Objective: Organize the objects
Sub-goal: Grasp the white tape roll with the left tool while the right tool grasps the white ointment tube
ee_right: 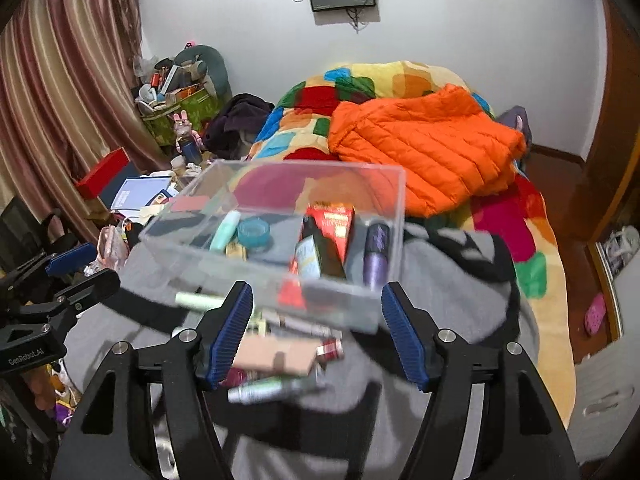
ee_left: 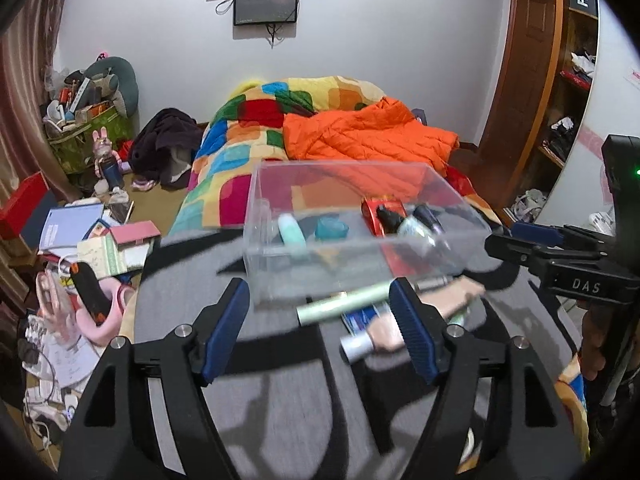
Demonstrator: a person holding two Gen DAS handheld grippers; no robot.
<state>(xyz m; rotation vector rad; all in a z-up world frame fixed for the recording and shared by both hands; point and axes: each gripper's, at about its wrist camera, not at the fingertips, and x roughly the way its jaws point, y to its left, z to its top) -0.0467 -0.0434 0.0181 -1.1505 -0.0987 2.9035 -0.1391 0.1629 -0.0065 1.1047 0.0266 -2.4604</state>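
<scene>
Orange jacket (ee_right: 428, 148), multicolour-patch quilt (ee_right: 304, 120), grey cloth (ee_right: 448, 280) (black stripes).

Both wrist views face — share — clear box (ee_left: 360, 236).

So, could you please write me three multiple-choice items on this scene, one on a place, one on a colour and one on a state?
1. Where does the red box lie?
A. inside the clear plastic bin
B. on the floor
C. on the orange jacket

2. What colour is the small round jar in the bin?
A. black
B. teal
C. yellow

3. How do the right gripper fingers stand?
A. closed on a tube
B. closed on the bin wall
C. apart, holding nothing

Answers: 1 A, it shows behind the bin's near wall; 2 B, its lid is teal; 3 C, a wide gap separates both blue pads.
</scene>
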